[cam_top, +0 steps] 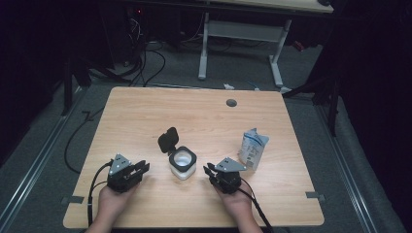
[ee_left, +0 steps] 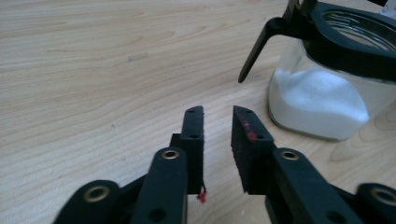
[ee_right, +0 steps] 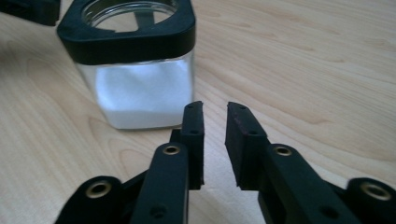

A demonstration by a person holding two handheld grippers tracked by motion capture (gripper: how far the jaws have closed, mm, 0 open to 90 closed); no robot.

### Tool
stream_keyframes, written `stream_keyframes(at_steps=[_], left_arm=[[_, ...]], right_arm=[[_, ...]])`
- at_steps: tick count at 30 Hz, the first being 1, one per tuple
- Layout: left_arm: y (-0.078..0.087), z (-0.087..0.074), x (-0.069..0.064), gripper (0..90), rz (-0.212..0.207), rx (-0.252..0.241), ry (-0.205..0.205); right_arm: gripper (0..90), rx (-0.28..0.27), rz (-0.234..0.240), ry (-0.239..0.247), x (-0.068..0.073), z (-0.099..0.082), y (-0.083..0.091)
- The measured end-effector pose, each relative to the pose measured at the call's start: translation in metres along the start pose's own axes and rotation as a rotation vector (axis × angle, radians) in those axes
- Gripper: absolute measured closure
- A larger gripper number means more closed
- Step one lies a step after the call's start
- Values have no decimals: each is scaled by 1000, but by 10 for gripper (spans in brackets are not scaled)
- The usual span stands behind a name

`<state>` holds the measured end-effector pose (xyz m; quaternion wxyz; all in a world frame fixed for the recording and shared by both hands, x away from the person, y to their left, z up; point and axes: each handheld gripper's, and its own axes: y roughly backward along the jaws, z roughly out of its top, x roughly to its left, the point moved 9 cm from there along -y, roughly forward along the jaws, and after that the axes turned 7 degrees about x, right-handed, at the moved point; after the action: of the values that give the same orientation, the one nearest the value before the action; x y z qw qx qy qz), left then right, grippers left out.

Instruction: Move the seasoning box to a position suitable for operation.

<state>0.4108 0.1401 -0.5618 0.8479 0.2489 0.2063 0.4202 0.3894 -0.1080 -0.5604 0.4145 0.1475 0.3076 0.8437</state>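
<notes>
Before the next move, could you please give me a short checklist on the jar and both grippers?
1. Jar upright on the table: ok.
2. Lid flipped open, mouth free: ok.
3. Left gripper holds nothing, a narrow gap between its jaws, jar beside it: ok.
4. Right gripper holds nothing, jaws nearly together and apart from the jar: ok.
5. Pouch stands apart from the jar: ok.
6. Pouch opened: cannot tell.

I work in what looks like a lab or recording room: a plain wooden table [cam_top: 145, 116] stands on grey carpet with black walls or curtains around it, loose cables [cam_top: 145, 63] trail over the floor, and a second white-legged desk [cam_top: 243, 34] stands behind, beside dim electronics with a small red light.
</notes>
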Motion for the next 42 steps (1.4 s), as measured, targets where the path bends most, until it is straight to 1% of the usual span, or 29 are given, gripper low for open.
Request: stream_keyframes(at_steps=[1, 3, 7, 12, 16, 19, 21, 23, 29, 32, 35, 39, 41, 42], left_arm=[[-2, 1, 1, 803, 2, 1, 8], [-5, 4, 0, 830, 10, 4, 4], [-7, 13, -6, 862, 8, -4, -11], [-9, 28, -12, 868, 2, -16, -21], [-9, 38, -15, 874, -4, -27, -26], [-10, 45, -16, 876, -11, -39, -19], [-10, 51, -18, 882, -14, -47, -19], [-10, 57, -20, 884, -19, -62, -17], [-8, 72, -25, 887, -37, -84, -18], [-7, 75, -27, 893, -34, -87, -24], [-5, 75, -27, 888, -46, -85, -11], [-6, 76, -28, 886, -55, -80, -10], [-5, 77, -28, 886, -58, -89, -8], [-5, 77, -29, 886, -58, -90, -9]], right_arm=[[800, -2, 4, 0, 1, 0, 0], [819, -2, 8, 7, 4, -1, 0], [853, -10, 16, 16, 9, 1, -1], [861, -7, 27, 21, 13, 0, -5], [860, -2, 34, 16, 14, -1, -6], [861, -8, 34, 3, 14, 0, -7], [893, -4, 36, -8, 15, 0, -8], [900, -7, 36, -2, 17, 0, -8], [900, -6, 48, 28, 24, 1, -9], [900, -5, 50, 35, 27, 1, -11], [897, 0, 55, 37, 30, 2, -12], [897, 3, 64, 33, 32, 4, -15], [896, 6, 52, 50, 32, 5, -17], [897, 8, 52, 50, 33, 5, -17]])
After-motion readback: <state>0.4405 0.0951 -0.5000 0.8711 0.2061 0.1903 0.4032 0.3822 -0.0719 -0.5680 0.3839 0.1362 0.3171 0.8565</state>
